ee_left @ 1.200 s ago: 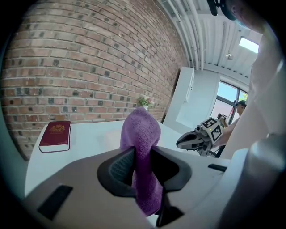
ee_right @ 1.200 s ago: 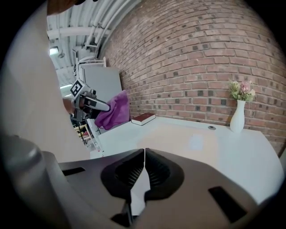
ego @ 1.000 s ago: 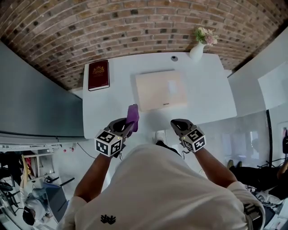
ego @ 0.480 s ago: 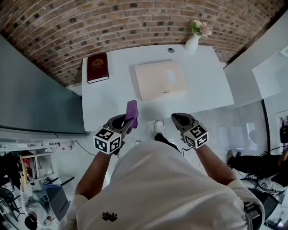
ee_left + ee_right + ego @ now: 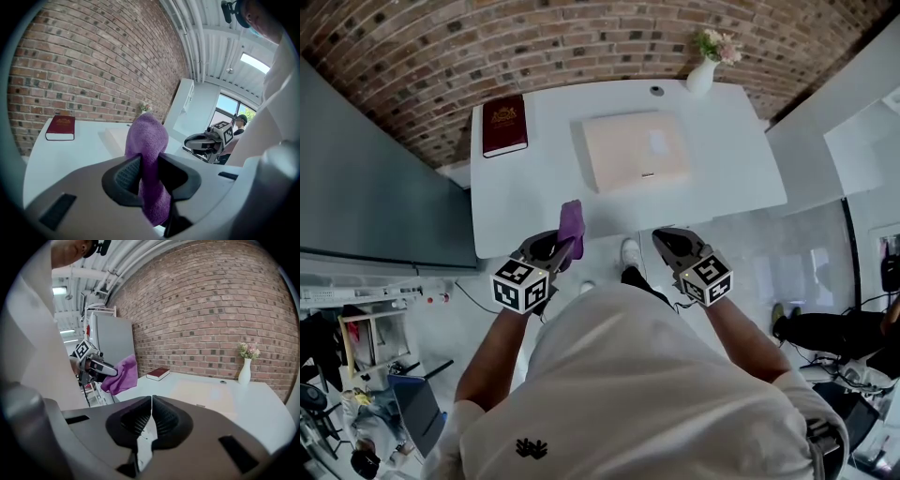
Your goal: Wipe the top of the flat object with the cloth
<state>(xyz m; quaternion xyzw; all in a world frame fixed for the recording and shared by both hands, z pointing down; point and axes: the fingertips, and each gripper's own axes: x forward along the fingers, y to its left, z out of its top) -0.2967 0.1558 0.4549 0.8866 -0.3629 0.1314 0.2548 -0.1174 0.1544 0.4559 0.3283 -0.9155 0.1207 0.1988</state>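
Observation:
A flat beige object (image 5: 634,149) lies in the middle of the white table (image 5: 525,202); it also shows pale in the right gripper view (image 5: 201,393). My left gripper (image 5: 564,240) hangs just off the table's near edge, shut on a purple cloth (image 5: 571,223) that sticks up between its jaws (image 5: 149,140). My right gripper (image 5: 659,238) is off the near edge too, right of the left one, its jaws pressed together on nothing (image 5: 151,416). Both are well short of the flat object.
A dark red book (image 5: 503,125) lies at the table's far left corner. A white vase with flowers (image 5: 703,73) and a small round disc (image 5: 656,91) stand at the far edge. A brick wall is behind, and a grey panel (image 5: 366,187) on the left.
Both grippers have drawn back from the table toward the person's body, the cloth still in the left one. The table appears farther away in the head view.

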